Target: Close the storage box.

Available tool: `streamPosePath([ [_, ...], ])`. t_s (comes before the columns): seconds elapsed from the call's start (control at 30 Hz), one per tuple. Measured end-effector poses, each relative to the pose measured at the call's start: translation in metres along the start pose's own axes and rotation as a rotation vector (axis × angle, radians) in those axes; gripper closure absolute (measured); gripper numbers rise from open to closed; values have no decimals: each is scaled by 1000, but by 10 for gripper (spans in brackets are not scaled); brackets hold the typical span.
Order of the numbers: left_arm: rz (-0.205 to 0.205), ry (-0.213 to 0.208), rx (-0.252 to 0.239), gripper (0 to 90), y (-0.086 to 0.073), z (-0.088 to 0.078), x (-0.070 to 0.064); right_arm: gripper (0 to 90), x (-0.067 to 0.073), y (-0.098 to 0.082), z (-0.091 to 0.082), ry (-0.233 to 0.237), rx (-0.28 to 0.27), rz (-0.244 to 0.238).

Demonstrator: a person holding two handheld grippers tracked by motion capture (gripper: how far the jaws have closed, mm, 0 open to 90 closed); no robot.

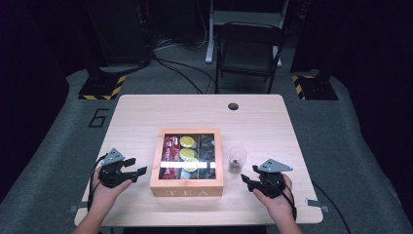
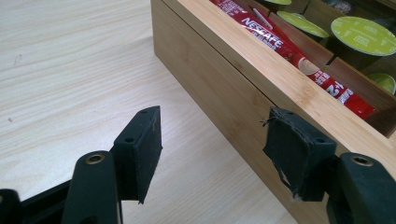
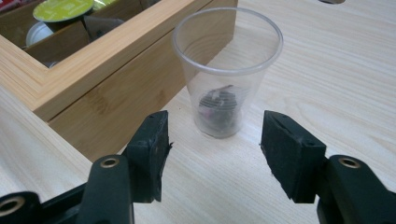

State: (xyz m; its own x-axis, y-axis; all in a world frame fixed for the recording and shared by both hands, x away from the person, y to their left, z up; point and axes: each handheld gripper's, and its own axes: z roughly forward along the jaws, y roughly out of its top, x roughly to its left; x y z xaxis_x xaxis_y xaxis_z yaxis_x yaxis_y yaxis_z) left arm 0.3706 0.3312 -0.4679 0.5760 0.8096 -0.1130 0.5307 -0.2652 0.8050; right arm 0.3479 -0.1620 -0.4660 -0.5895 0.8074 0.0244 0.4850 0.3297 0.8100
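Note:
A wooden box marked TEA point(image 1: 186, 191) sits mid-table, its windowed top showing red Nescafe sachets point(image 2: 275, 42), green-lidded capsules point(image 2: 362, 35) and dark items. My left gripper point(image 1: 136, 165) rests on the table just left of the box, open, its jaws aimed at the box's side wall point(image 2: 224, 79) with nothing between them point(image 2: 215, 114). A clear plastic cup point(image 1: 237, 158) stands right of the box with a small dark thing point(image 3: 219, 105) in its bottom. Open and a little short of the cup point(image 3: 227, 56), my right gripper point(image 1: 248, 174) points its jaws point(image 3: 217, 119) at it.
The box's corner point(image 3: 107, 98) is close to the cup's left side. The table has a round cable hole point(image 1: 233, 106) near its far edge. A dark folding chair point(image 1: 248, 48) stands beyond the table, with cables on the floor.

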Motion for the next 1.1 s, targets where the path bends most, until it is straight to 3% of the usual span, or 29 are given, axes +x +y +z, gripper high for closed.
streamPosePath([
  [0.27, 6, -6, 23, 365, -2, 7, 1, 415, -1, -6, 7, 0, 49, 2],
  [0.4, 17, 3, 34, 365, -3, 10, 1, 422, 0, -7, 10, 3, 64, -18],
  [0.6, 8, 8, 39, 365, -2, 12, 3, 422, 2, -8, 18, -2, 129, -61],
  [0.8, 15, 0, 39, 365, -1, 14, 1, 421, 3, -9, 19, -7, 138, -72],
  [1.1, 14, -10, 36, 376, 5, 19, 0, 413, -1, -12, 11, -42, 122, -33],
])
